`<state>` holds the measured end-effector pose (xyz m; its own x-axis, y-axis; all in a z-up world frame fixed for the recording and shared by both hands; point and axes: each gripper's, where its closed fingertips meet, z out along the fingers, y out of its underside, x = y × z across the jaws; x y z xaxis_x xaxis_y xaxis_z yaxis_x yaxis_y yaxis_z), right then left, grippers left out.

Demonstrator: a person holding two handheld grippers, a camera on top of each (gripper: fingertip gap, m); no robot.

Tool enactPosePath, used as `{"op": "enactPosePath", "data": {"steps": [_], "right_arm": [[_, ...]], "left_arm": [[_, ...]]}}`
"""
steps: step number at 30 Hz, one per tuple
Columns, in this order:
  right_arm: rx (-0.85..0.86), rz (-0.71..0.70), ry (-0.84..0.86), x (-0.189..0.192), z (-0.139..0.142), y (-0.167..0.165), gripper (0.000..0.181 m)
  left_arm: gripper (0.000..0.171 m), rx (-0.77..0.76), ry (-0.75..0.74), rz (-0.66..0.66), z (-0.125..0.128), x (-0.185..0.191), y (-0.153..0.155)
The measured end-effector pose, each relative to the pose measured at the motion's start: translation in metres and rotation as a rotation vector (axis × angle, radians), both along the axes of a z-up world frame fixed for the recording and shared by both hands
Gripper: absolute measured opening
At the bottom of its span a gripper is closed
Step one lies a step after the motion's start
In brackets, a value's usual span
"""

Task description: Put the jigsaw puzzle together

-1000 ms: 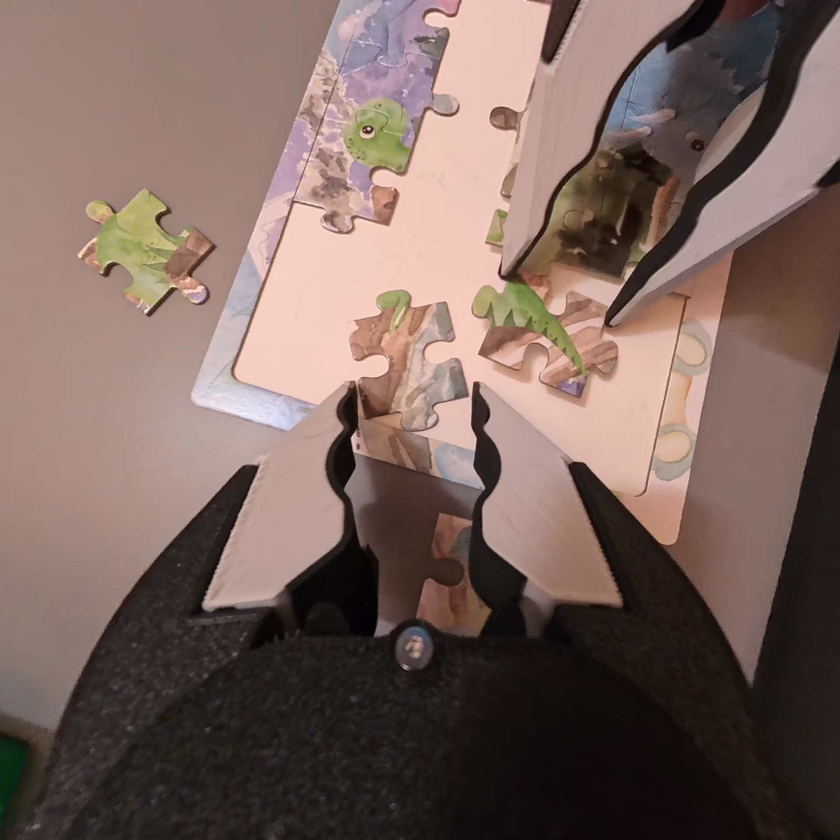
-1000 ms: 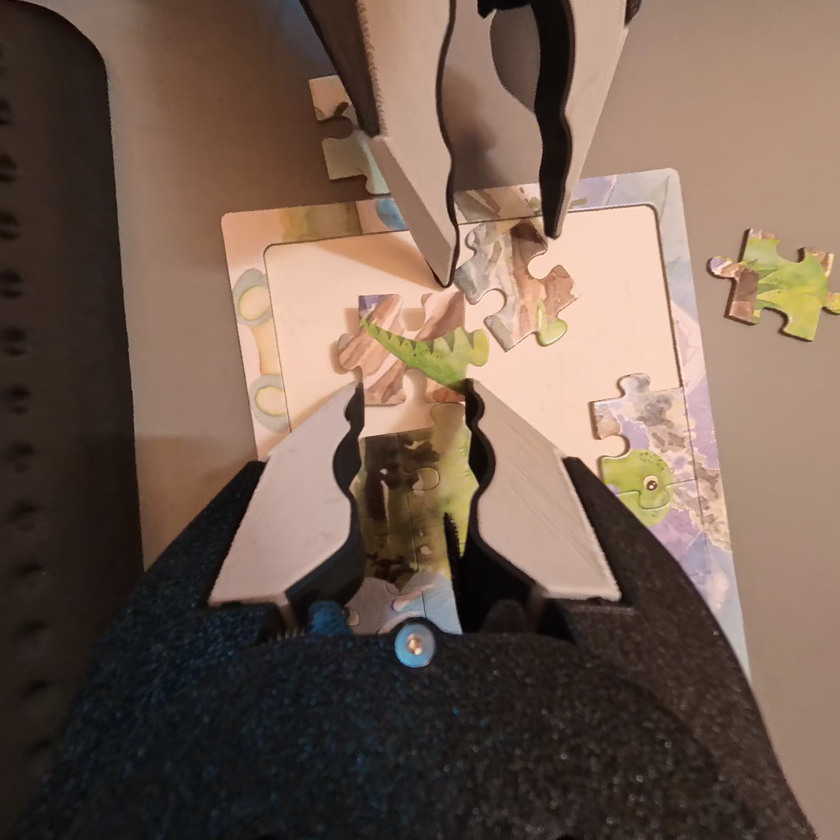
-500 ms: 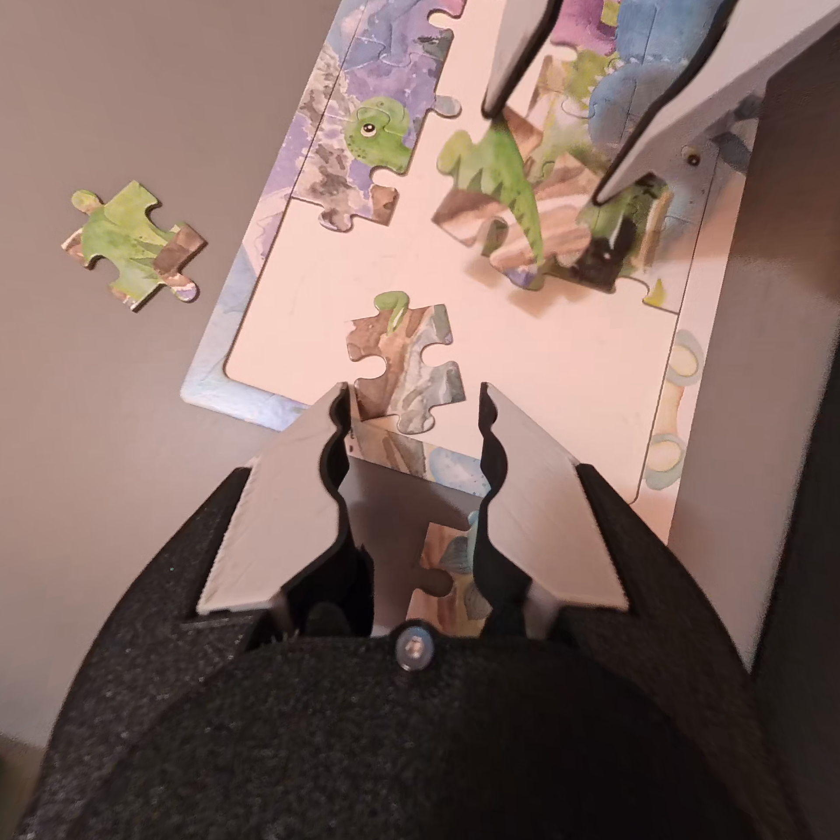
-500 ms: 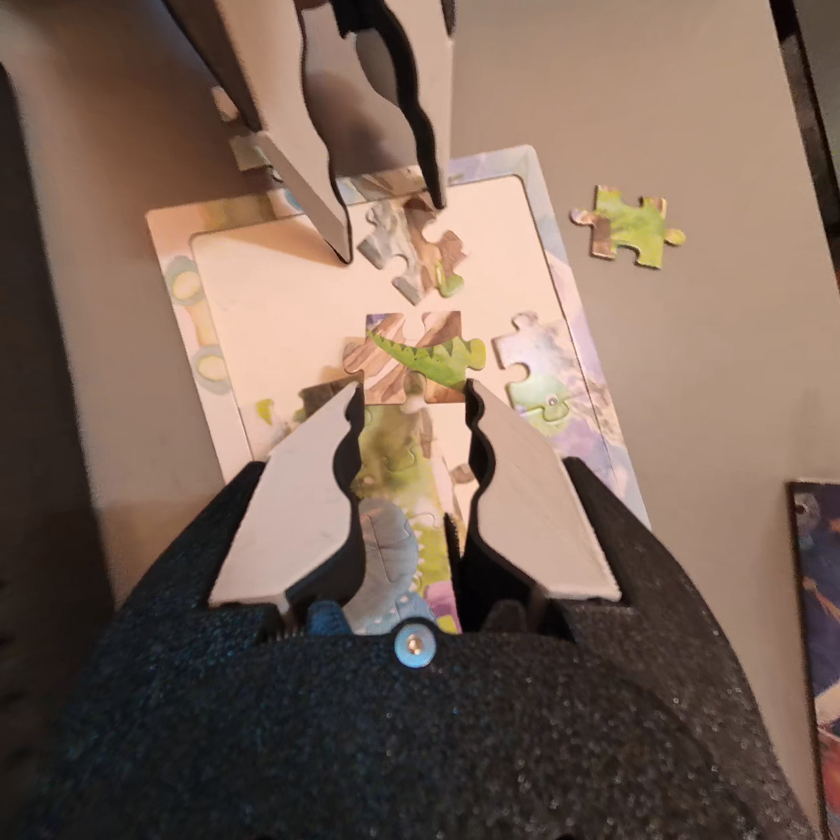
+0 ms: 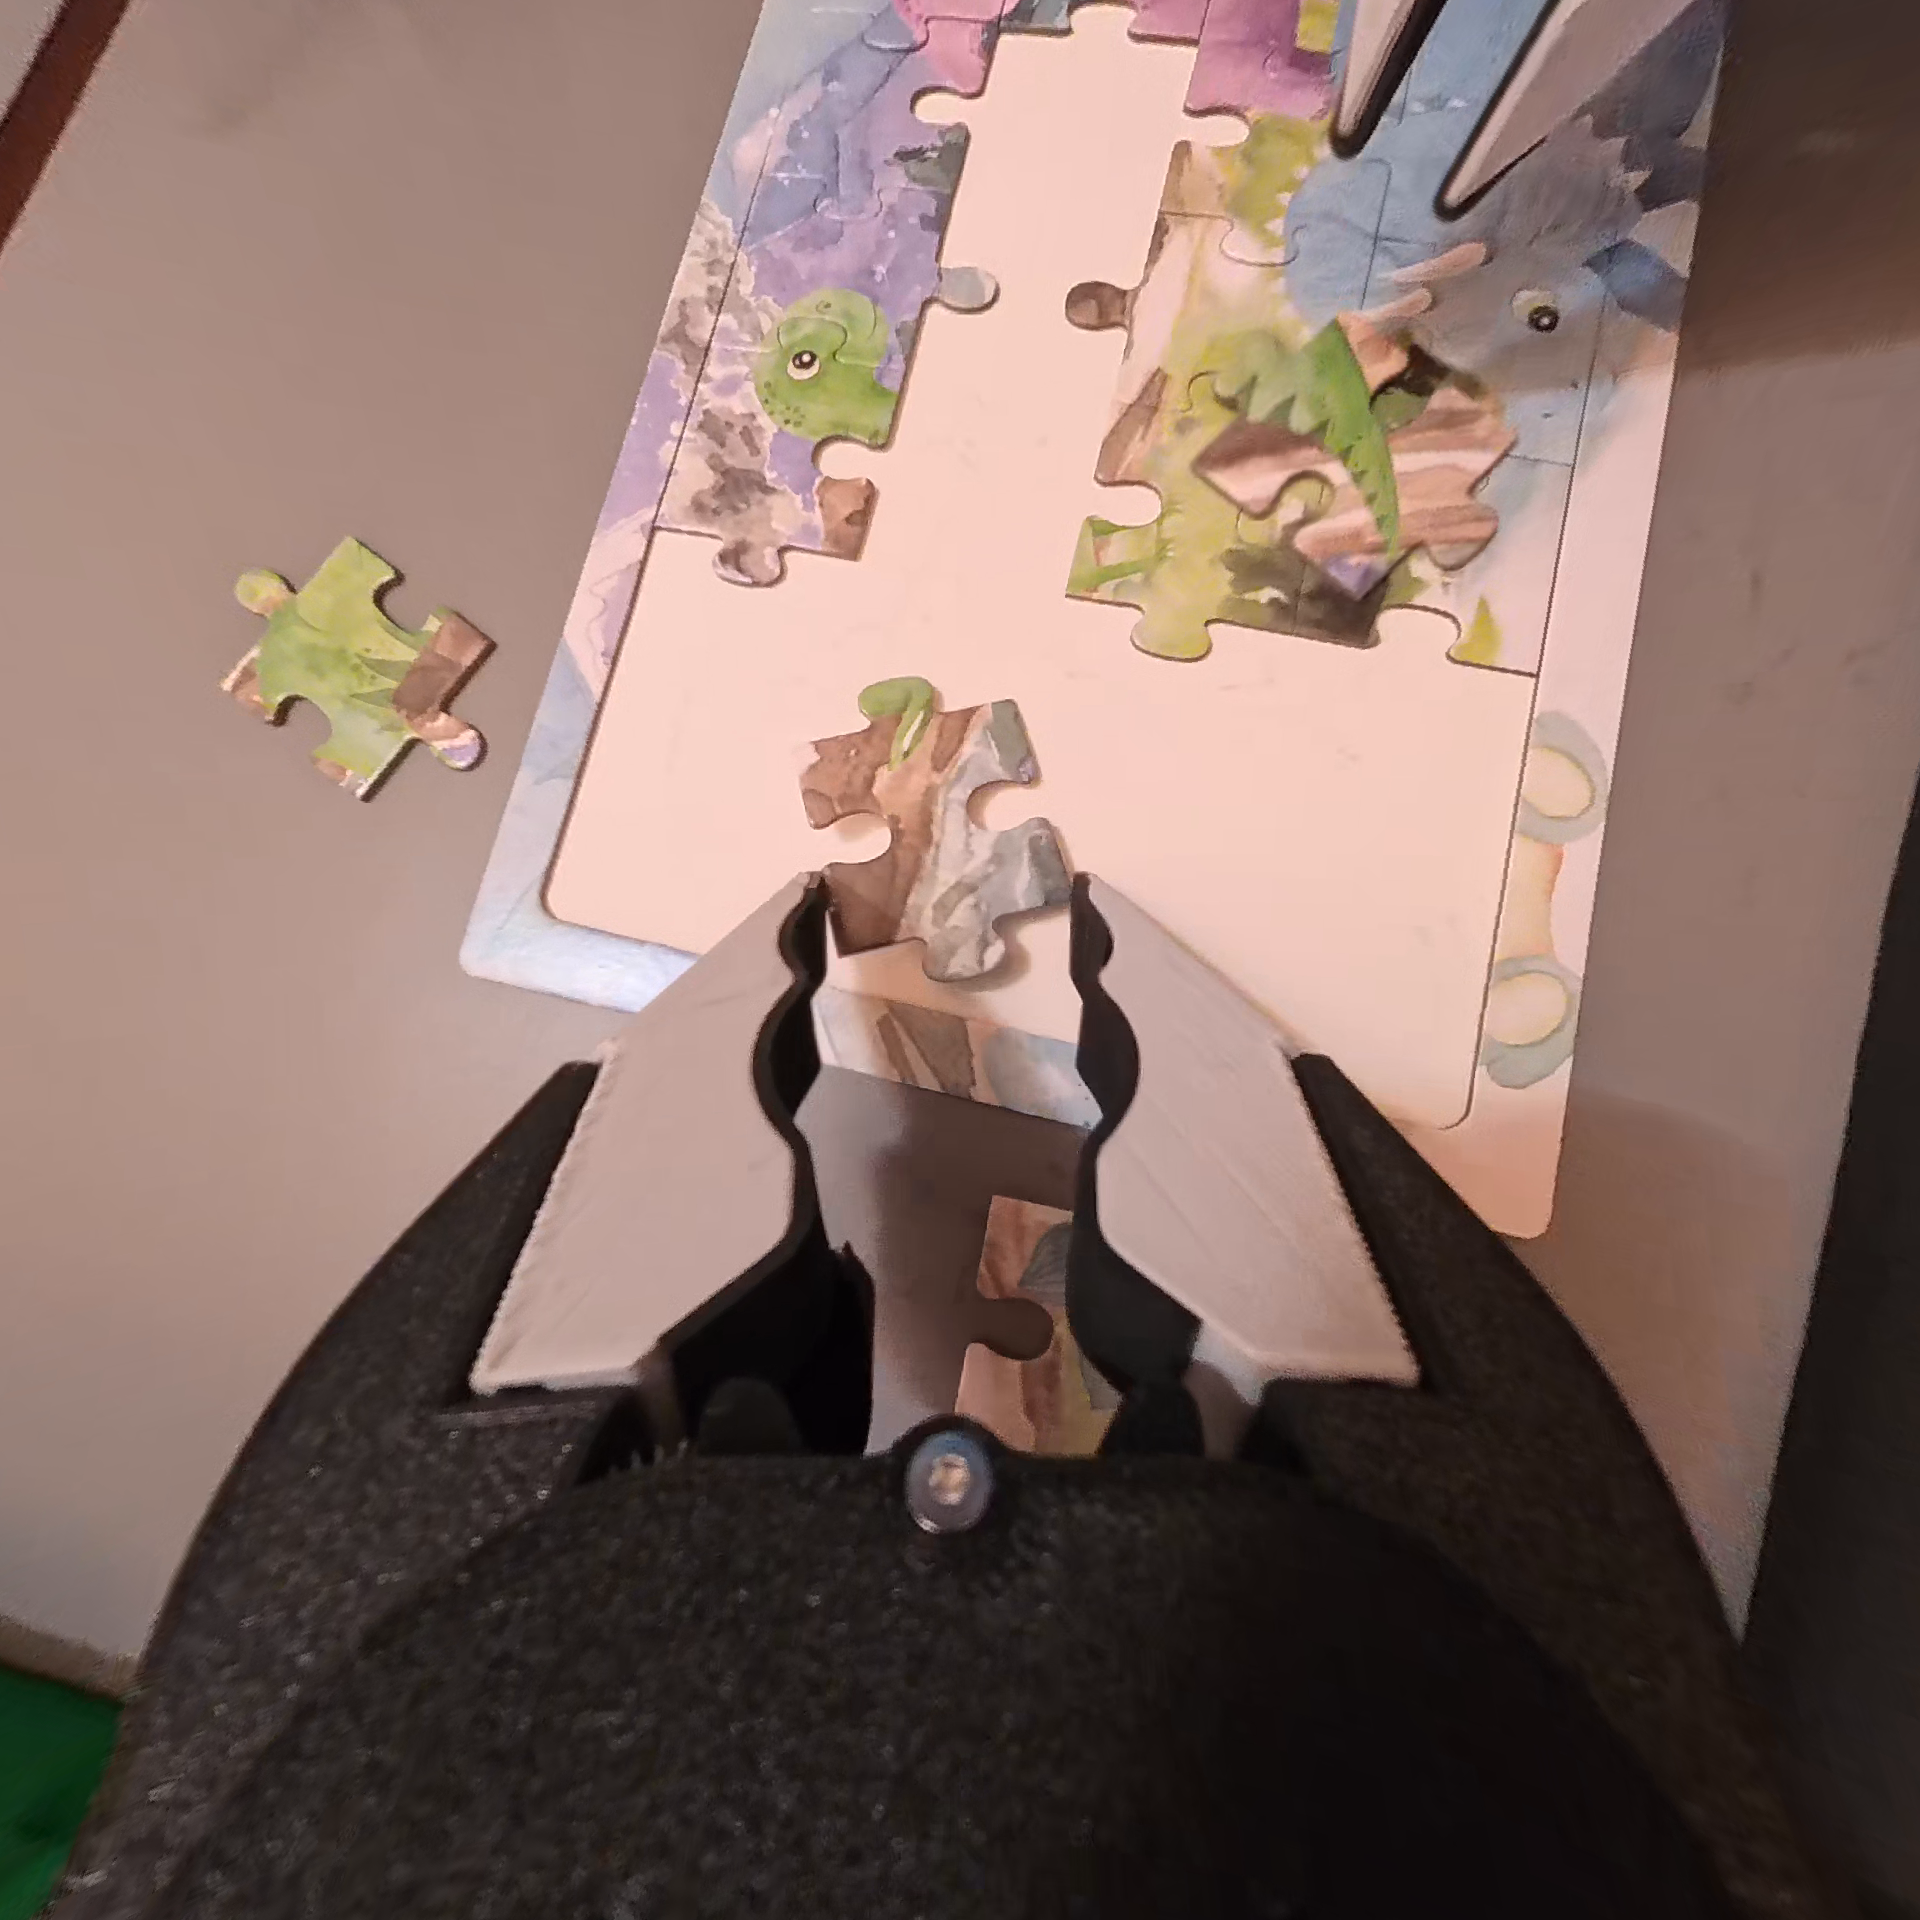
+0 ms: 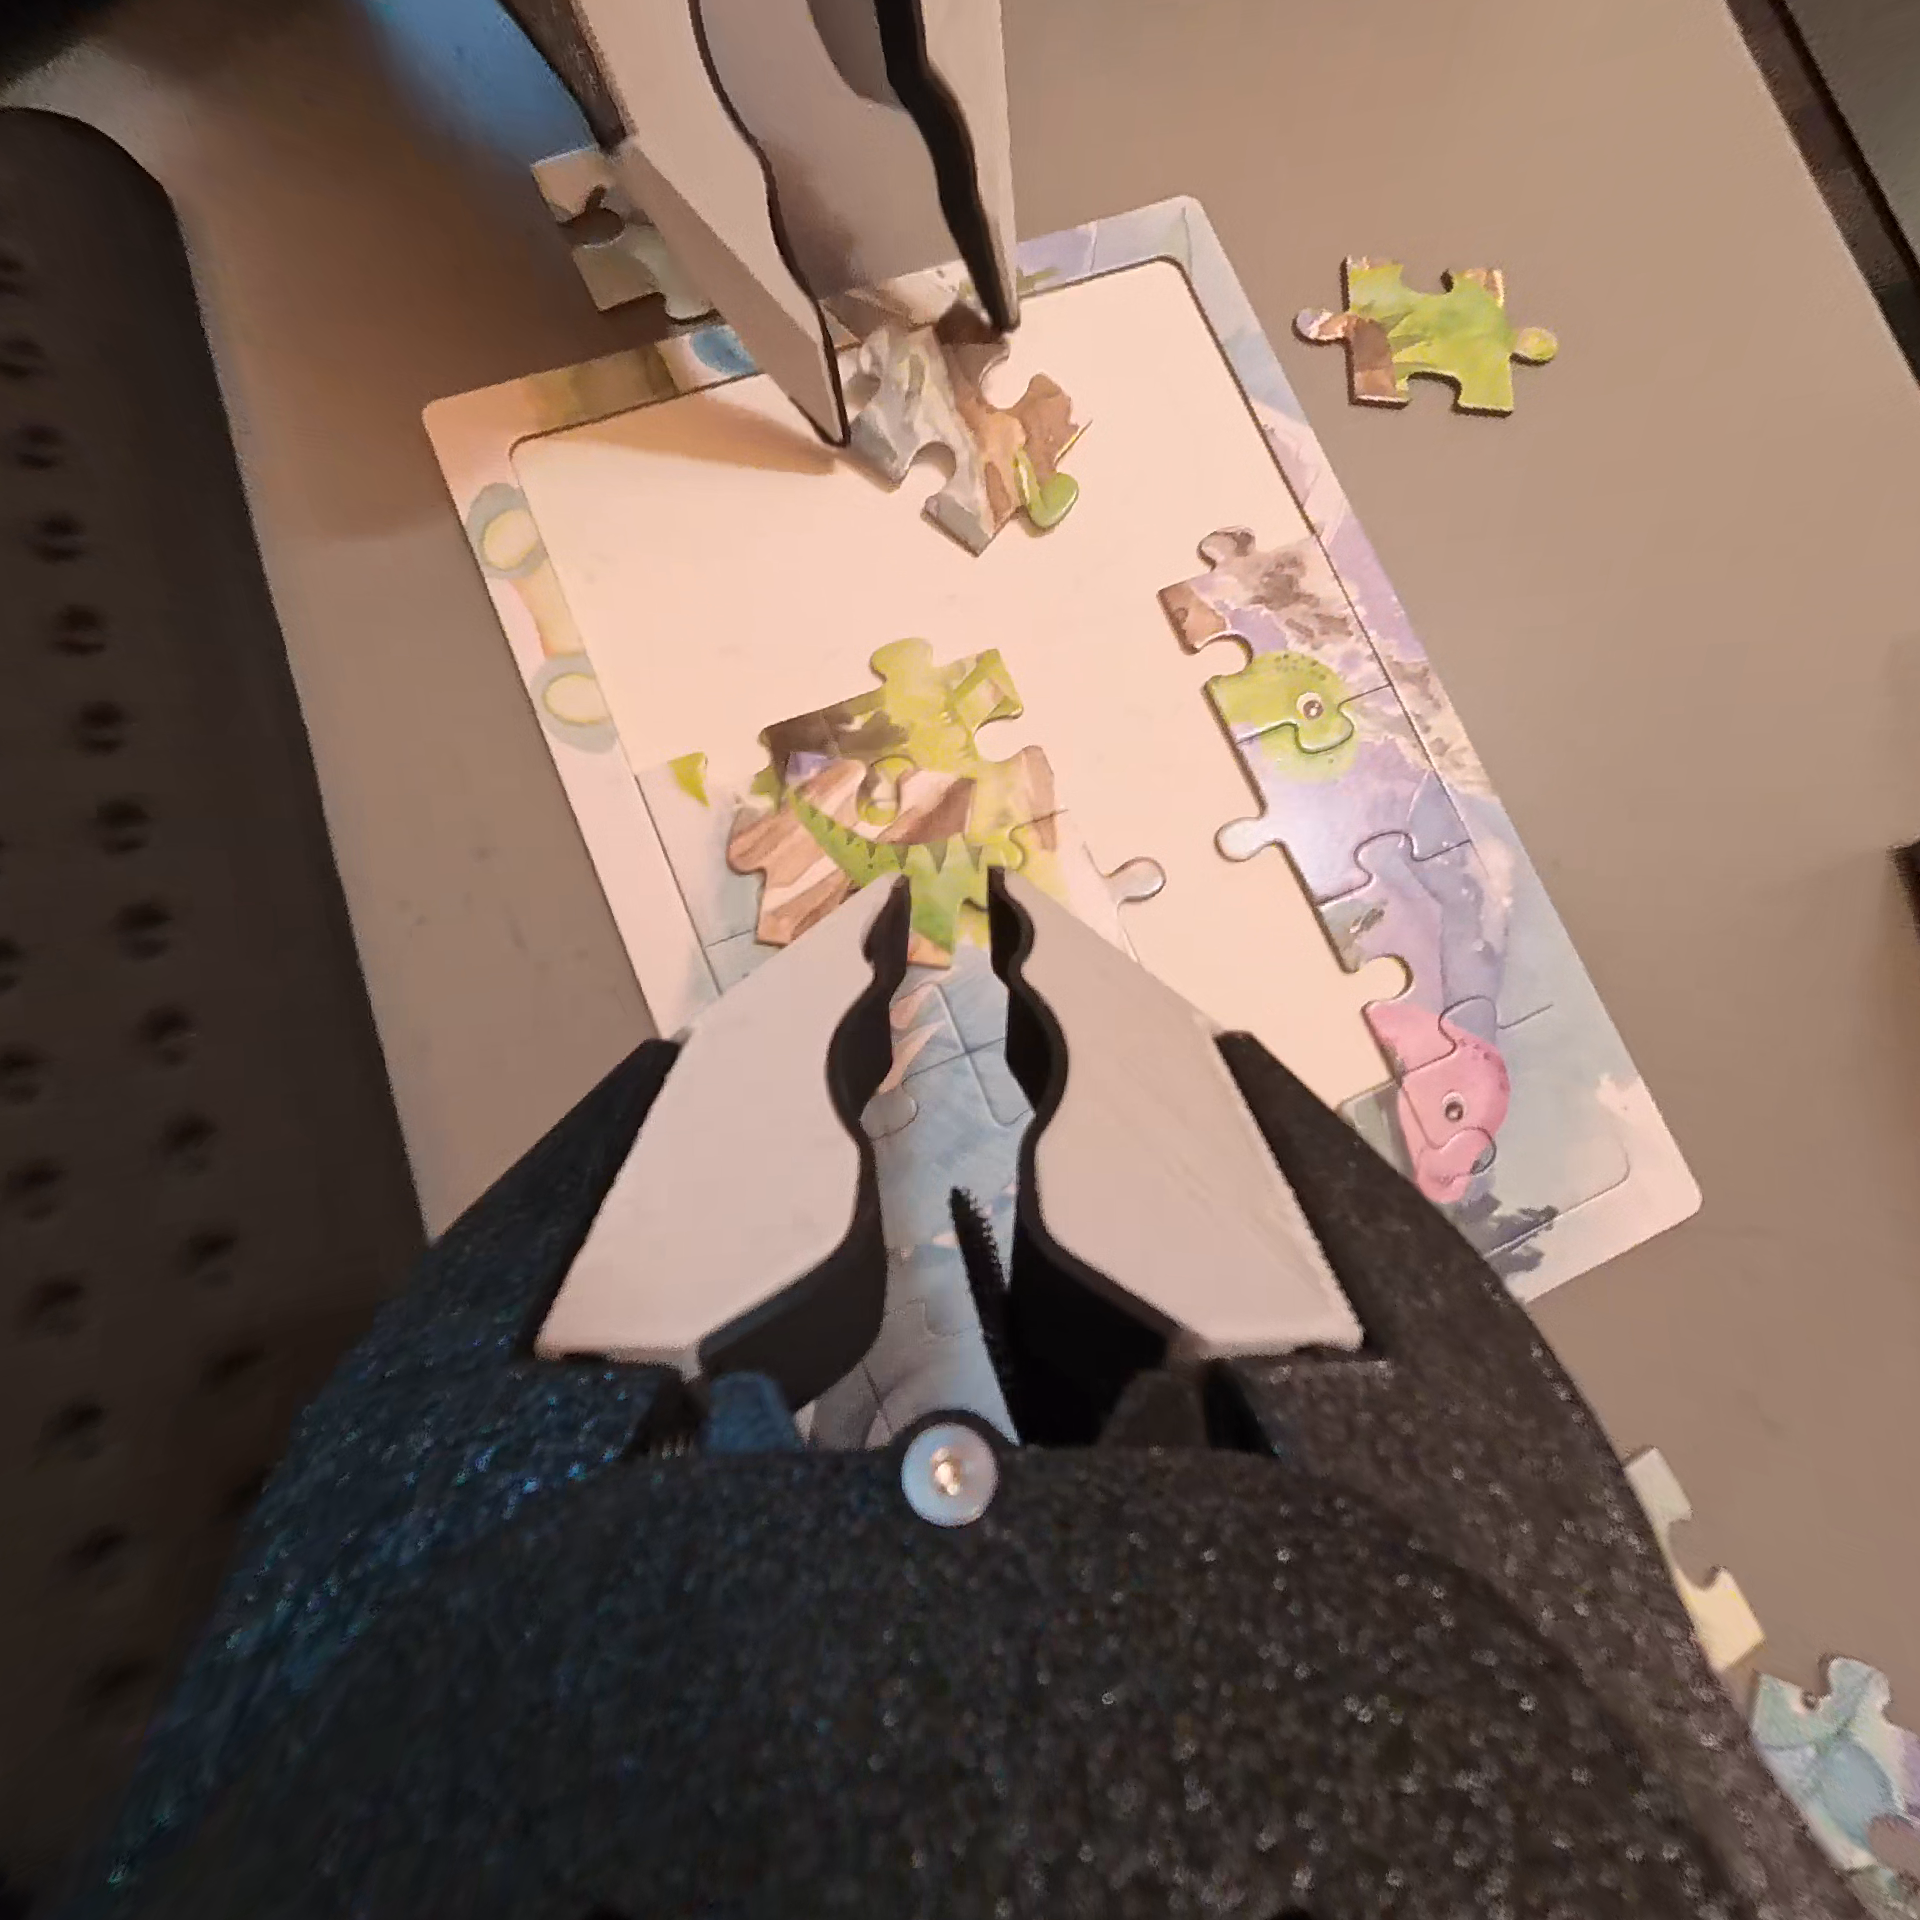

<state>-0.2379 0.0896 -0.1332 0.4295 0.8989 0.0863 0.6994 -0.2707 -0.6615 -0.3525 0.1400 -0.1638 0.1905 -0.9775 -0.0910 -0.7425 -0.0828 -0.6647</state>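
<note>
The puzzle tray lies on a grey table and also shows in the right wrist view. Assembled pieces fill its far end and both long sides. My left gripper is open, its tips astride the near edge of a grey-brown piece lying flat in the tray. My right gripper is nearly shut, with a narrow gap. The green-tail piece lies askew on the assembled pieces just beyond its tips. In the left wrist view this piece sits apart from the right gripper.
A loose green piece lies on the table beside the tray, also in the right wrist view. Another piece lies under my left gripper. More pieces sit near my right gripper. A dark perforated surface borders the table. Some 15 centimetres of space lies between my two pairs of fingers.
My right gripper carried the green-tail piece from the bare tray onto the assembled pieces, then drew back, and its jaws narrowed. The left gripper barely moved.
</note>
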Motion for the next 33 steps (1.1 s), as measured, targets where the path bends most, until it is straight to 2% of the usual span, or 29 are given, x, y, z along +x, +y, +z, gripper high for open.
{"op": "enactPosePath", "data": {"steps": [6, 9, 11, 14, 16, 19, 22, 26, 29, 33], "right_arm": [[0.000, -0.031, 0.015, 0.007, 0.000, 0.001, 0.029], [-0.004, -0.028, 0.023, 0.002, -0.003, 0.001, 0.038], [-0.010, -0.055, 0.021, 0.001, -0.009, 0.003, 0.052], [-0.064, -0.050, 0.006, -0.005, -0.024, -0.011, 0.060], [-0.044, -0.068, -0.017, -0.005, -0.028, -0.013, 0.066], [-0.065, -0.104, 0.011, -0.005, -0.027, -0.013, 0.065], [-0.090, -0.128, 0.010, -0.001, -0.032, -0.013, 0.058], [-0.073, -0.112, 0.004, -0.009, -0.033, -0.015, 0.054], [-0.098, -0.129, 0.016, -0.011, -0.035, -0.014, 0.052], [-0.096, -0.139, 0.015, -0.009, -0.035, -0.012, 0.045]], "left_arm": [[0.047, 0.017, -0.041, 0.010, 0.013, -0.003, 0.004], [0.047, 0.018, -0.068, 0.063, 0.030, -0.024, 0.010], [0.047, -0.008, -0.084, 0.089, 0.037, -0.042, 0.004], [0.047, -0.031, -0.035, 0.124, 0.027, -0.072, -0.002], [0.047, -0.095, -0.055, 0.120, 0.020, -0.078, -0.007], [0.047, -0.148, -0.098, 0.094, 0.019, -0.070, -0.012], [0.047, -0.162, -0.152, 0.029, 0.028, -0.046, -0.023], [0.047, -0.142, -0.161, -0.042, 0.031, -0.014, -0.035], [0.047, -0.147, -0.156, -0.074, 0.030, -0.003, -0.047], [0.047, -0.213, -0.233, -0.140, 0.044, -0.001, -0.084]]}}
